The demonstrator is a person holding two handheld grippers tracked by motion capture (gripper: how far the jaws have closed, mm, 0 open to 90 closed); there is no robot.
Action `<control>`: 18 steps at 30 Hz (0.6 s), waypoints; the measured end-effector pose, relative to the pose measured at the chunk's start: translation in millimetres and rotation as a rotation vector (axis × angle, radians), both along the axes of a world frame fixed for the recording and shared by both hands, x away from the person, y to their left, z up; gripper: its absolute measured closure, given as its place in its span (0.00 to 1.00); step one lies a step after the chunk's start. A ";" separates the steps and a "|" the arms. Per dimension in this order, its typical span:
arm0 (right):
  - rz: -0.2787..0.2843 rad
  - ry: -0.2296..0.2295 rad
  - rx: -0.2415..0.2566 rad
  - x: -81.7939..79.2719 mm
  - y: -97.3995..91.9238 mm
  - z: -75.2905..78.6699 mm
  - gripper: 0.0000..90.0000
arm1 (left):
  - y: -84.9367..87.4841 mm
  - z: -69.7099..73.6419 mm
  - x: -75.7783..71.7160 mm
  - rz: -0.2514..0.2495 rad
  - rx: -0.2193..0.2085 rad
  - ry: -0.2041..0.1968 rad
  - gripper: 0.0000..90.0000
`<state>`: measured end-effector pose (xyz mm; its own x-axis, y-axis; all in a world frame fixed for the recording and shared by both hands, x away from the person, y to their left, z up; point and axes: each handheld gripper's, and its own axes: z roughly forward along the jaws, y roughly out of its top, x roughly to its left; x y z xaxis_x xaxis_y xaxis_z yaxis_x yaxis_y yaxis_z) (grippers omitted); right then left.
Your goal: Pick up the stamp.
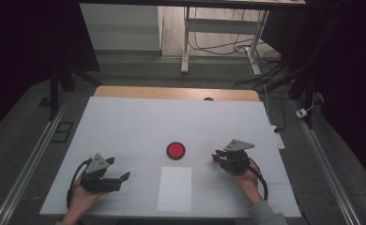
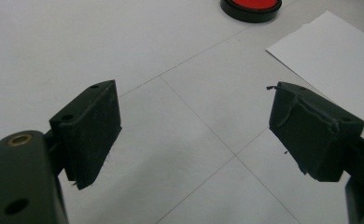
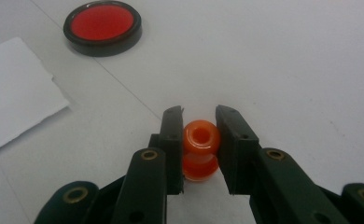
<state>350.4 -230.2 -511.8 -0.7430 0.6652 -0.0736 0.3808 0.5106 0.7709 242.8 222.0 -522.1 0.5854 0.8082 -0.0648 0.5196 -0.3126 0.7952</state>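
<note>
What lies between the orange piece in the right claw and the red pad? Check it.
Nothing visible. The right claw is shut on the orange piece, and only bare white table lies between it and the red pad. The sheet of paper lies off to one side.
</note>
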 end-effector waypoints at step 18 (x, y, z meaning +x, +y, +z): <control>-0.009 -0.023 0.151 -7.5 -7.9 17.8 0.80 | 0.1 0.2 0.1 0.003 -0.001 -0.005 0.19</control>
